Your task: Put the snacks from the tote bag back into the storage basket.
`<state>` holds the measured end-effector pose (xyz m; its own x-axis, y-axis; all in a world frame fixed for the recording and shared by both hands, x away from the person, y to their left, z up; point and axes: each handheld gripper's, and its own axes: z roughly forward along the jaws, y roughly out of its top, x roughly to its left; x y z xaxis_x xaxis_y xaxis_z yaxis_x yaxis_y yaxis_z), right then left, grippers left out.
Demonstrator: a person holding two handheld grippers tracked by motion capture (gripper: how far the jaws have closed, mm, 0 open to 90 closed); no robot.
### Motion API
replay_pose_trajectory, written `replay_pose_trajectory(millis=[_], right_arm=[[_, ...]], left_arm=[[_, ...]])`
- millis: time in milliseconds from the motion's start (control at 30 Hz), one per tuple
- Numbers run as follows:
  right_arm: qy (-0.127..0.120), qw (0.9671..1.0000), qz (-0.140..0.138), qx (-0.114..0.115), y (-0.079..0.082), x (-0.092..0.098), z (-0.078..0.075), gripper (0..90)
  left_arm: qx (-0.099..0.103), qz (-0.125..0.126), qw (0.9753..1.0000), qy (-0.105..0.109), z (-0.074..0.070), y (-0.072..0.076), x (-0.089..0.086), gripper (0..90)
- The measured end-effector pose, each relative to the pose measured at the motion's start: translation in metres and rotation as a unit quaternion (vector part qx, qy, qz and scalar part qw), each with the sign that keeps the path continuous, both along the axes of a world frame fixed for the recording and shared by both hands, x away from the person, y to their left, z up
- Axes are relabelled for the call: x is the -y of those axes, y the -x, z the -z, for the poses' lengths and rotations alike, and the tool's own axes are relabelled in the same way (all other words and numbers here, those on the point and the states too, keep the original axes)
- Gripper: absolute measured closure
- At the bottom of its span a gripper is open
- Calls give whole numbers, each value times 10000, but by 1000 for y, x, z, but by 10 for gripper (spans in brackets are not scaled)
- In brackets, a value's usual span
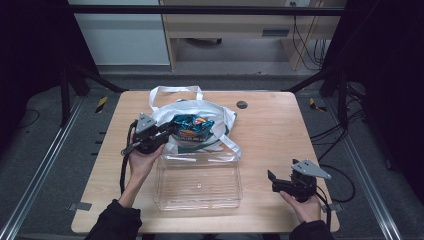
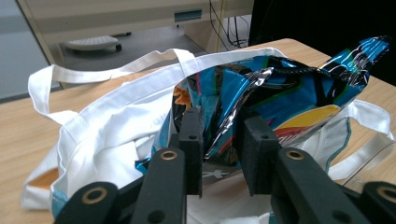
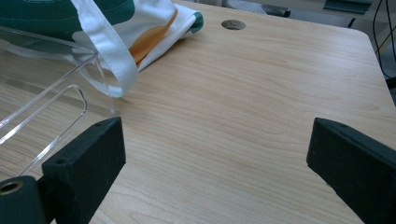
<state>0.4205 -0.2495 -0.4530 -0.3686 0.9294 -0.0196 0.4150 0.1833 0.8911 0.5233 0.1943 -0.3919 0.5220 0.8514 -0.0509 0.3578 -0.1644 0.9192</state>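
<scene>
A white cloth tote bag [image 1: 210,112] lies on the wooden table behind a clear plastic tray [image 1: 198,182]. A blue foil snack packet [image 1: 192,127] sticks out of the bag's mouth. My left gripper [image 1: 167,131] is at the bag's left side, shut on the packet's crinkled end [image 2: 224,135]; the white bag [image 2: 116,126] spreads around it. My right gripper [image 1: 274,182] rests low at the table's right front, open, with bare wood between its jaws [image 3: 215,135]. A bag handle [image 3: 109,56] and the tray's corner [image 3: 60,93] lie ahead to its left.
A round cable hole [image 1: 242,104] sits in the table near the far edge, right of the bag. Bare wood stretches across the table's right half. Black frame posts flank the table, and cables trail on the floor at right.
</scene>
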Motion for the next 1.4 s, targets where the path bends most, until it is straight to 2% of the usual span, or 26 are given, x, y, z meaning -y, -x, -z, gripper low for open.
replay_pose_trajectory(millis=[167,233,433,567,833,967,1133,1267,1400], right_arm=[[-10,10000,3,6,1,0,-1,48],[-16,10000,4,6,1,0,-1,48],[4,10000,1,18,1,1,-1,49],[-4,10000,-7,0,2,1,0,50],[1,10000,-9,-22,2,2,0,51],[4,10000,-18,-20,2,2,0,51],[5,10000,-19,-25,2,2,0,51],[9,10000,-21,-23,2,2,0,52],[14,10000,-20,-23,2,2,0,51]], left_arm=[[6,34,9999,-105,-1,3,3,809],[12,58,10000,-64,-1,5,4,831],[74,32,9998,-190,-1,9,7,870],[75,36,9998,-163,-2,10,8,886],[164,50,9998,87,-8,16,7,896],[181,85,9992,351,-13,18,3,897],[373,42,9983,449,-23,24,0,898],[470,98,9969,618,-29,29,-3,899],[591,131,9958,691,-37,34,-4,899]])
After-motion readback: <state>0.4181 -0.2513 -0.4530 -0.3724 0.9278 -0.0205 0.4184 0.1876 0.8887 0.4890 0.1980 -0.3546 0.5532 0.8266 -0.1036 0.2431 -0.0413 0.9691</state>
